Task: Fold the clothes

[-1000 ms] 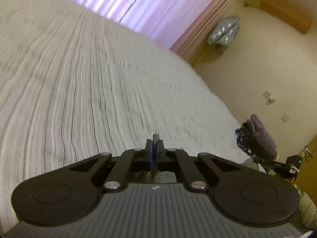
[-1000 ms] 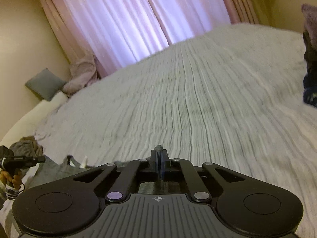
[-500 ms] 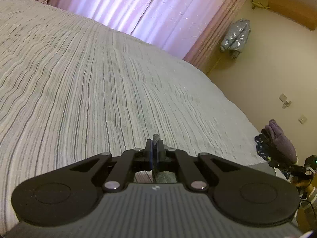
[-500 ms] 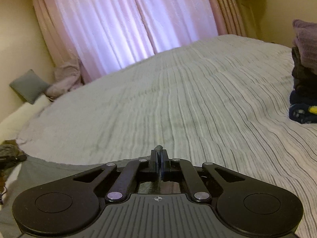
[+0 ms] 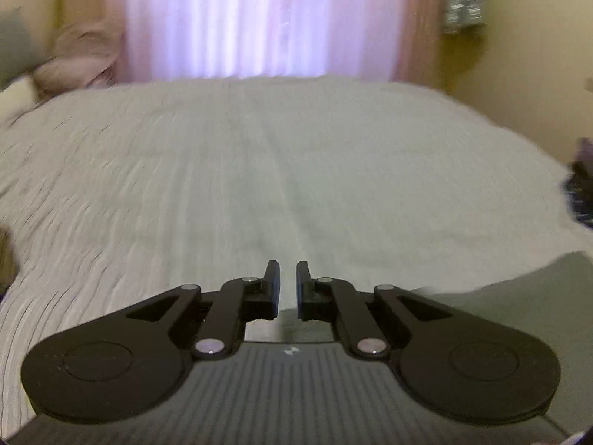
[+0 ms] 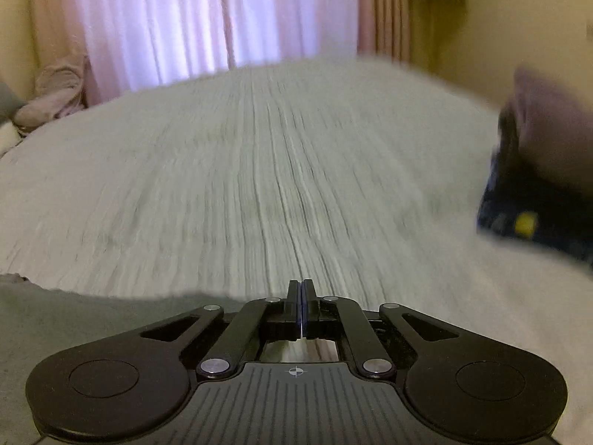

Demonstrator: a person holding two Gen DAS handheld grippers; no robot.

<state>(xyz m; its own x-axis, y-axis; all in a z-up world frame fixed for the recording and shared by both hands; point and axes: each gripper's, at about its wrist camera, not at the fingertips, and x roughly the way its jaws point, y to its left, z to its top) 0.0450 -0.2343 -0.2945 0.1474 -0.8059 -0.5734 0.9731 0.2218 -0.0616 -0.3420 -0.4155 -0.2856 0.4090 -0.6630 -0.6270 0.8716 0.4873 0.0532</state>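
Observation:
A grey garment lies on the striped white bedspread, at the lower right of the left wrist view (image 5: 519, 296) and the lower left of the right wrist view (image 6: 74, 319). My left gripper (image 5: 287, 274) is open with a small gap, empty, just above the garment's edge. My right gripper (image 6: 301, 289) has its jaws pressed together at the garment's right end; no cloth shows between the fingertips, and what lies under them is hidden.
The bedspread (image 5: 259, 170) fills both views. A stack of folded clothes, purple on dark blue, stands at the right (image 6: 545, 170), also in the left wrist view (image 5: 582, 193). Pink curtains (image 6: 185, 18) and a pinkish cloth heap (image 6: 55, 92) are behind.
My left gripper has opened and let go of the grey garment. Both grippers have swung to face the curtains. The right gripper's jaws stay together, without the cloth tuft seen before.

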